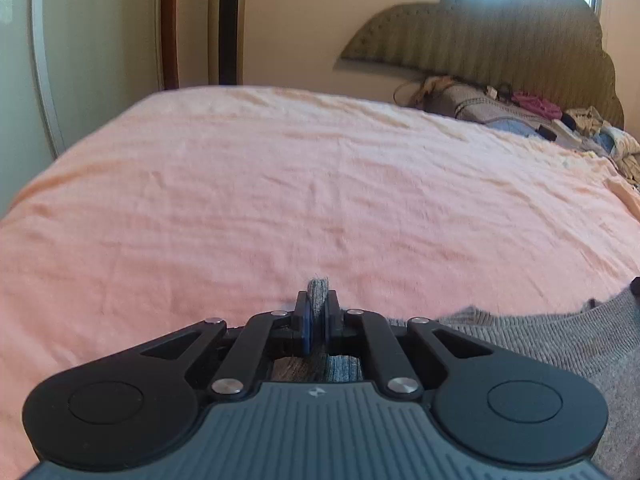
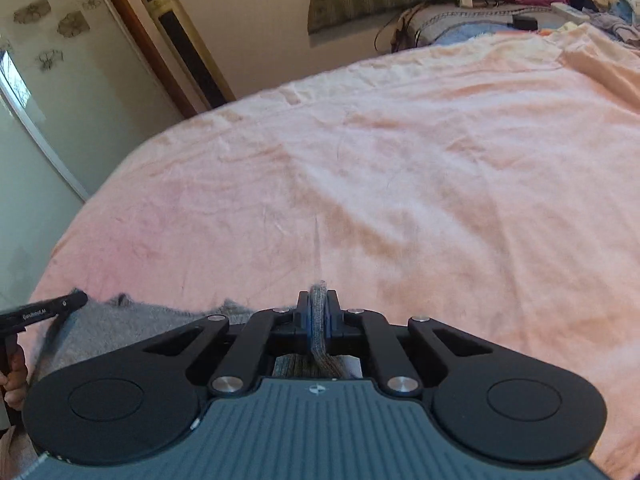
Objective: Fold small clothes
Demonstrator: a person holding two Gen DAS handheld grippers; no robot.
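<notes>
Grey knit garment (image 1: pixel 560 340) is lying on the pink bedsheet (image 1: pixel 280 184), pinched by both tongs.

Left gripper (image 1: pixel 318 312) is squeezing a small fold of the grey cloth tight between its blue pads (image 1: pixel 306 320), and the rest of the cloth is spreading off to its right. Right gripper (image 2: pixel 318 312) is squeezing another bunched bit of the same cloth, which is spreading off to its left. Far across the bed, a pile of clothes (image 2: pixel 560 4) is sitting beside the headboard (image 1: pixel 500 36).
</notes>
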